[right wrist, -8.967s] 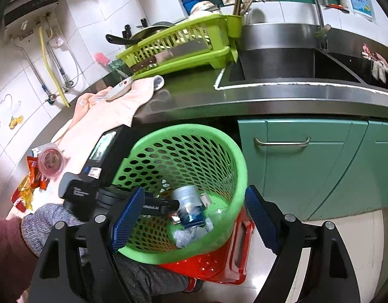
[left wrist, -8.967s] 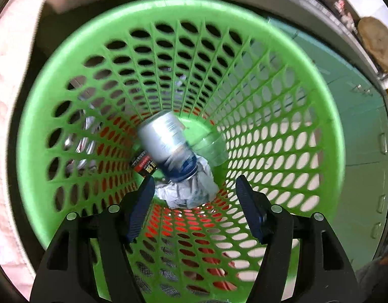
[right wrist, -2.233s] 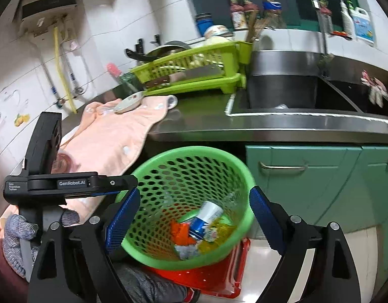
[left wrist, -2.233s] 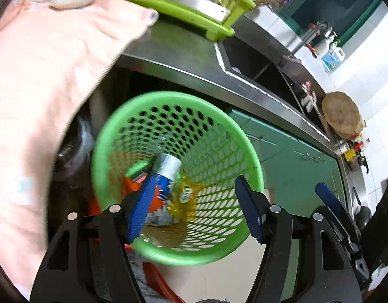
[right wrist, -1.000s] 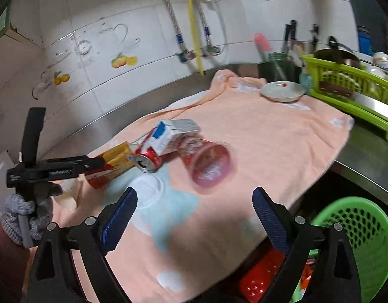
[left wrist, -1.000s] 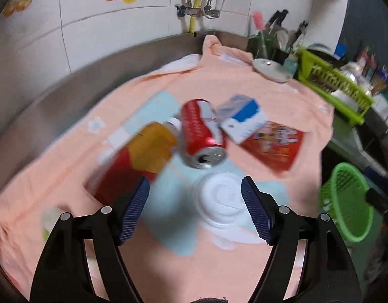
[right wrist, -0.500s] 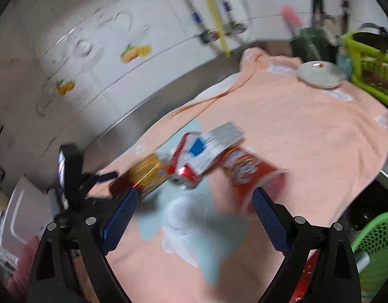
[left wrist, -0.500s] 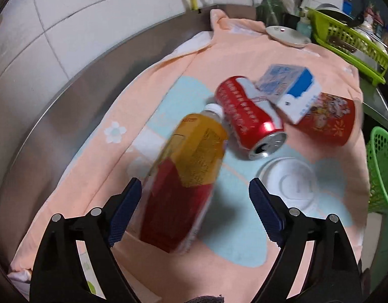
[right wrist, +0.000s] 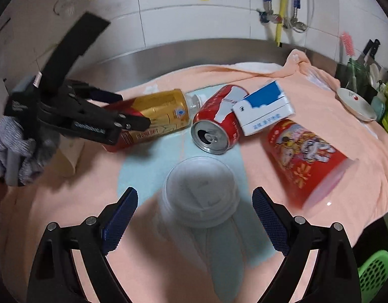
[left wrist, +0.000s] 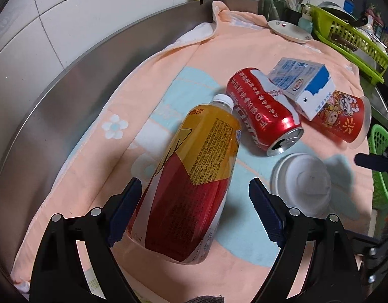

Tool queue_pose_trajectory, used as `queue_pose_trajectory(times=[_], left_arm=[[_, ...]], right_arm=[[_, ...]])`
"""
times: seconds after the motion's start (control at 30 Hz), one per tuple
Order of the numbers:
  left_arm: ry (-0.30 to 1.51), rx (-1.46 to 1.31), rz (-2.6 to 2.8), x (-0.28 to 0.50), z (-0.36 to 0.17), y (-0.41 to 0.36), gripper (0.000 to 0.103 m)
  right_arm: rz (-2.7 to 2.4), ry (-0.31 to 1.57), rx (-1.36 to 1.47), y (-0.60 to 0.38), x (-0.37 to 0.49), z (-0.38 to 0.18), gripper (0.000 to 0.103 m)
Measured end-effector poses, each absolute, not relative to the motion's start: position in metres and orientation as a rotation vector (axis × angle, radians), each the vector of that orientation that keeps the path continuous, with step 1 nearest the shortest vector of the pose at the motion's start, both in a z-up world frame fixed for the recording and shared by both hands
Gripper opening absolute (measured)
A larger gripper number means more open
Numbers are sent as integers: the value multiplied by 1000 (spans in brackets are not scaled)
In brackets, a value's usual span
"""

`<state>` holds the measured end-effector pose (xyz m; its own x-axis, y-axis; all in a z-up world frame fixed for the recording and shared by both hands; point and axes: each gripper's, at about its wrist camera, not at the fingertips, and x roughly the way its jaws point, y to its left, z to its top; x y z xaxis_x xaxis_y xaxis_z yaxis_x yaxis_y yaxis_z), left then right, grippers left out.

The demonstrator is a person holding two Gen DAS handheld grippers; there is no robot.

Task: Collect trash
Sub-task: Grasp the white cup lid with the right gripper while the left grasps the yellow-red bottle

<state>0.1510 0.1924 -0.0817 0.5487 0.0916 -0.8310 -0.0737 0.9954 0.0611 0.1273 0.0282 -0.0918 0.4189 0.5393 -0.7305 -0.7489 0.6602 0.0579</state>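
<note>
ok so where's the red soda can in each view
Left wrist view: the red soda can lies on its side upper right of centre, open end toward the camera, between the yellow bottle and the blue and white carton.
Right wrist view: the same can lies just above centre, open end facing the camera, beyond the white lidded cup.
Shared landmark: the carton leaning on the can.

chinese print on can (left wrist: pixel 263 113), bottle (left wrist: pixel 194 184); illegible.

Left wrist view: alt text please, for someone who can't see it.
Open left gripper straddles a yellow-and-red bottle lying on a peach towel. Beyond lie a red can, milk carton, red cup and white lid.
</note>
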Motion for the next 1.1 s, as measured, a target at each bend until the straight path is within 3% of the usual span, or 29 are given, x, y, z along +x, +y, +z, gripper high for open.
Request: queue_pose_trajectory(times=[0.7,0.83,1.1], left_arm=[[1080,78,92,180,-98,191,88],[1065,75,130,182,-96,192,78],[1030,32,160,168,-92,191,72]], right_arm=[[798,877,-328,49,157,-131,83],[803,871,-308,43,153,-129,83],[829,854,-245,24,138,-118,83]])
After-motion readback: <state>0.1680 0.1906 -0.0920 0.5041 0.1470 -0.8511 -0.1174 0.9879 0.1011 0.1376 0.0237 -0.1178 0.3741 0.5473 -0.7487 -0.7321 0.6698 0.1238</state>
